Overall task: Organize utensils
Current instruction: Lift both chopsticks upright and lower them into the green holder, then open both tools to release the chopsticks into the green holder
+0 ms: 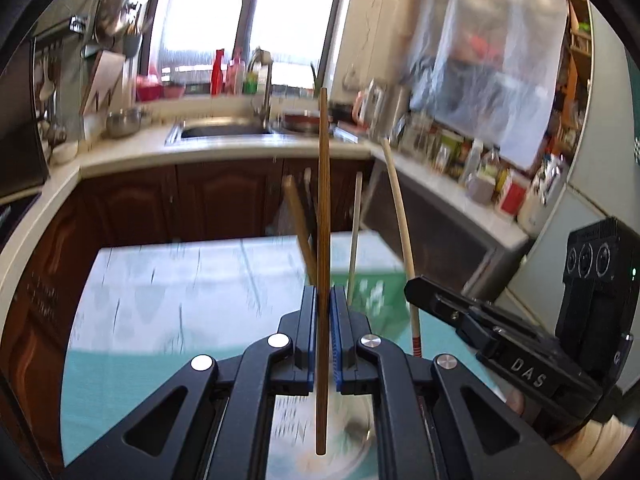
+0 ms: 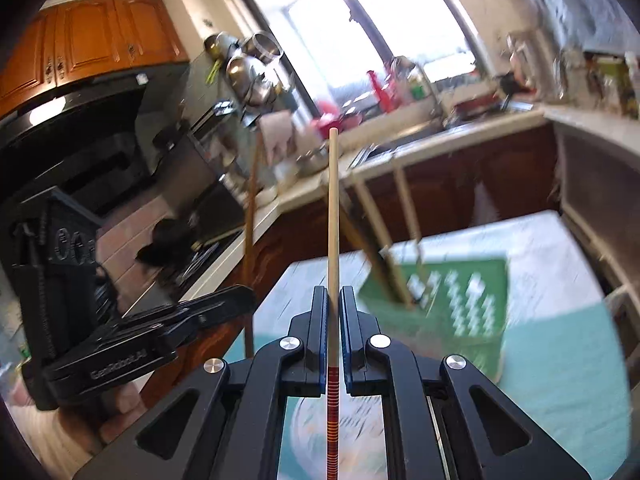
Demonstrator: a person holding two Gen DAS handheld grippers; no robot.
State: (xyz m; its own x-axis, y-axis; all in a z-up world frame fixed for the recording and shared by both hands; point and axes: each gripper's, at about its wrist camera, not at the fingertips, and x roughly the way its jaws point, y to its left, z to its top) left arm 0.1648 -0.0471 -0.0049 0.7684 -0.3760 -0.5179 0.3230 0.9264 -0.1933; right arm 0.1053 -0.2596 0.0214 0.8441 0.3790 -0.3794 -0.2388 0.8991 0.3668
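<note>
Utensil holder (image 2: 452, 304) is sitting on table (image 1: 168, 280), chopsticks (image 1: 354, 236) standing in it; sink (image 1: 224, 130) lying behind holder, stove (image 2: 200, 256) left of it.

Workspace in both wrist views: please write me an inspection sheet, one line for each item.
Surface: table under a pale and teal patterned cloth.
Job's things: dark brown chopstick in the left gripper; pale chopstick with red-striped end in the right gripper; green perforated holder on the table, with several more chopsticks standing in it.
Clutter: nothing seen loose on the table; the view is blurred.
Grippers: left gripper shut on the dark brown chopstick; right gripper shut on the pale chopstick.
Cables: nothing seen.
Surroundings: kitchen with sink, window, brown cabinets, jars on the counter, hanging pots.
</note>
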